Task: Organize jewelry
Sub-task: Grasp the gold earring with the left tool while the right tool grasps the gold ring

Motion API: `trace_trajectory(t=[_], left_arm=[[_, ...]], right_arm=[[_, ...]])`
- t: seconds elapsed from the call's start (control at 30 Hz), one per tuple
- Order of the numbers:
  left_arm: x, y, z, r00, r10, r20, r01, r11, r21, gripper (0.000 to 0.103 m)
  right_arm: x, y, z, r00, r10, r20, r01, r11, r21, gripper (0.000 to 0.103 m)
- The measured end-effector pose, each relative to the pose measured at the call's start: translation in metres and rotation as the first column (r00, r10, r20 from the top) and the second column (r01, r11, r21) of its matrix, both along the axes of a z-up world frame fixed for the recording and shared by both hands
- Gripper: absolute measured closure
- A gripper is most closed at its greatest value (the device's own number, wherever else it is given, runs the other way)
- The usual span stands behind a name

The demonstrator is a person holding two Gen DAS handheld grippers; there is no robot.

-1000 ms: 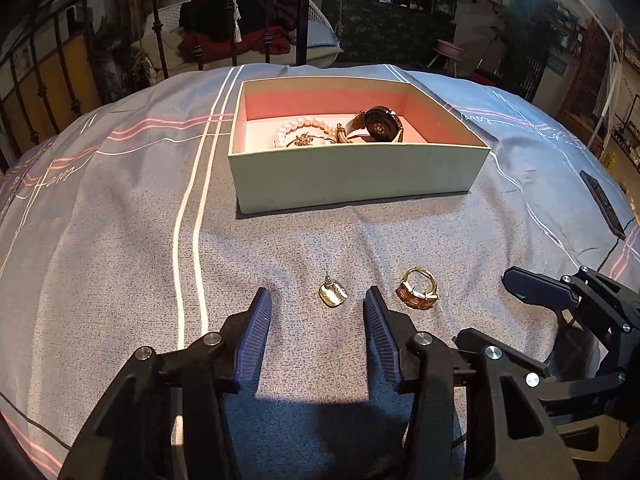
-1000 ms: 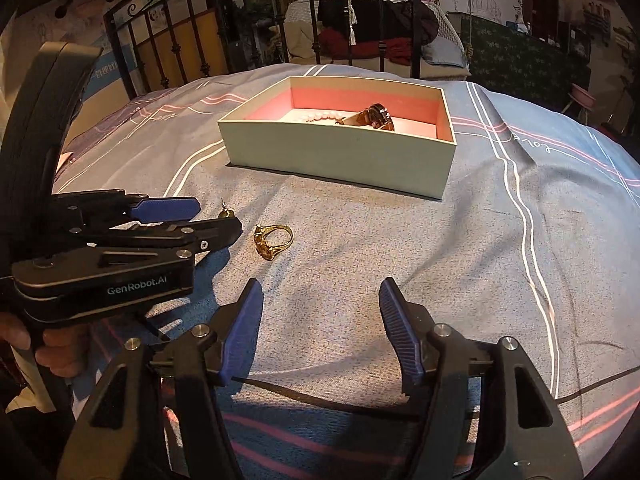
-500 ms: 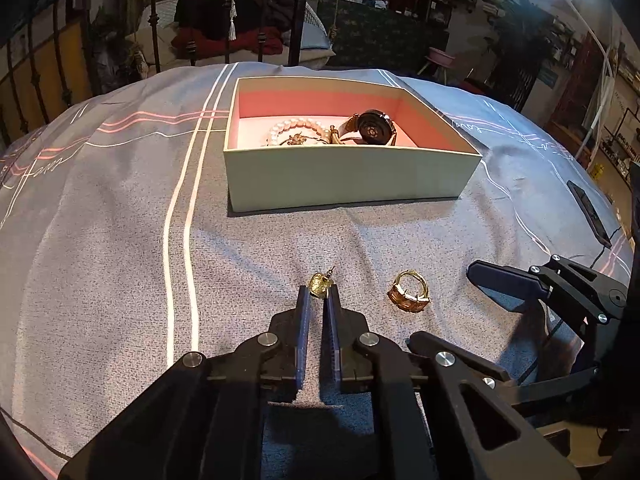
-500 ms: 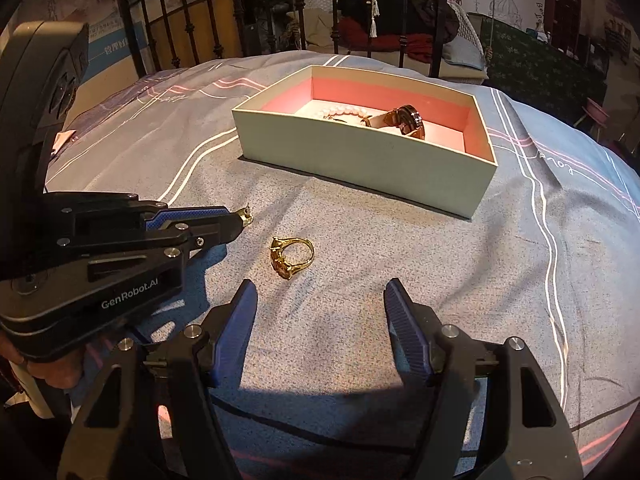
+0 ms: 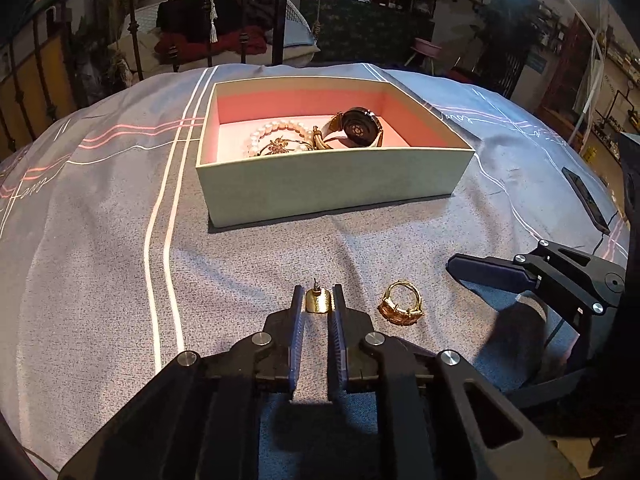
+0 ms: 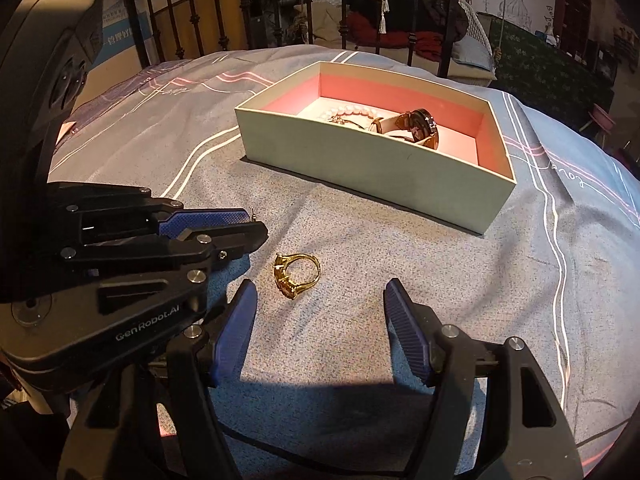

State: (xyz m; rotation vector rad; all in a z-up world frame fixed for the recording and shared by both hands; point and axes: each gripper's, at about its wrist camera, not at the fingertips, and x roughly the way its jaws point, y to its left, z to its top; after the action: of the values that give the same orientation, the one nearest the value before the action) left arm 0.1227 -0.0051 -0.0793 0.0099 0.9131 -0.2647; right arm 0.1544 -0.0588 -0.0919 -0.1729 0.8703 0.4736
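My left gripper (image 5: 318,298) is shut on a small gold earring (image 5: 319,301), pinched at its fingertips just above the bedspread. Beside it on the right lies a gold ring (image 5: 401,303) on the cloth. In the right wrist view the ring (image 6: 295,275) rests just ahead of my right gripper (image 6: 320,308), which stands open with nothing between its fingers. The left gripper (image 6: 240,228) shows there at the left, only the earring's post peeking out. Farther back stands a pale green box (image 5: 332,184) with a pink lining, holding a pearl bracelet (image 5: 280,130) and a watch (image 5: 358,128).
Everything lies on a grey bedspread (image 5: 100,240) with white and pink stripes. A dark flat object (image 5: 586,198) rests near the bed's right edge. A black metal bed frame (image 5: 240,12) rises behind the box.
The left gripper's jaws closed on the gold earring and lifted it slightly off the cloth. The right gripper drifted closer to the ring, staying open.
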Motion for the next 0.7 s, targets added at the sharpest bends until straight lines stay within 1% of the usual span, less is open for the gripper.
trace_trajectory(t=[0.1,0.17,0.2,0.23,0.27,0.3,0.4,0.53,0.7], left_arm=[[0.0,0.008,0.0,1.0,0.025,-0.006,-0.025,0.999,-0.045,0.09],[-0.002,0.01,0.001,1.0,0.03,-0.006,-0.03,0.998,-0.055,0.09],[-0.002,0.01,0.001,0.999,0.032,-0.004,-0.033,0.998,-0.057,0.09],[-0.003,0.01,0.001,0.999,0.033,-0.003,-0.033,0.998,-0.057,0.09],[-0.003,0.01,0.0,0.999,0.033,-0.003,-0.033,0.998,-0.056,0.09],[-0.003,0.01,0.0,0.999,0.033,-0.002,-0.033,0.998,-0.053,0.09],[-0.004,0.009,0.0,0.999,0.034,0.0,-0.034,0.998,-0.049,0.09],[-0.005,0.01,0.0,0.999,0.036,0.0,-0.036,0.998,-0.049,0.09],[-0.005,0.005,0.002,0.999,0.041,0.003,-0.041,0.999,-0.017,0.09]], right_arm=[[0.007,0.005,0.0,1.0,0.02,-0.008,-0.02,1.0,-0.006,0.039],[0.009,0.007,0.0,0.999,0.034,-0.01,-0.034,0.999,0.001,0.047],[0.009,0.008,0.0,0.999,0.044,-0.009,-0.044,0.999,0.0,0.055],[0.008,0.009,0.0,0.998,0.056,-0.006,-0.056,0.998,-0.001,0.065],[0.006,0.01,0.001,0.998,0.065,0.0,-0.065,0.998,-0.004,0.07],[0.005,0.011,0.001,0.998,0.07,0.005,-0.07,0.997,-0.01,0.078],[0.0,0.011,0.002,0.997,0.07,0.02,-0.069,0.997,-0.018,0.078],[-0.007,0.002,0.002,0.999,0.042,0.026,-0.043,0.999,0.018,0.078],[-0.016,-0.01,0.003,0.999,0.007,0.032,-0.008,0.999,0.052,0.078]])
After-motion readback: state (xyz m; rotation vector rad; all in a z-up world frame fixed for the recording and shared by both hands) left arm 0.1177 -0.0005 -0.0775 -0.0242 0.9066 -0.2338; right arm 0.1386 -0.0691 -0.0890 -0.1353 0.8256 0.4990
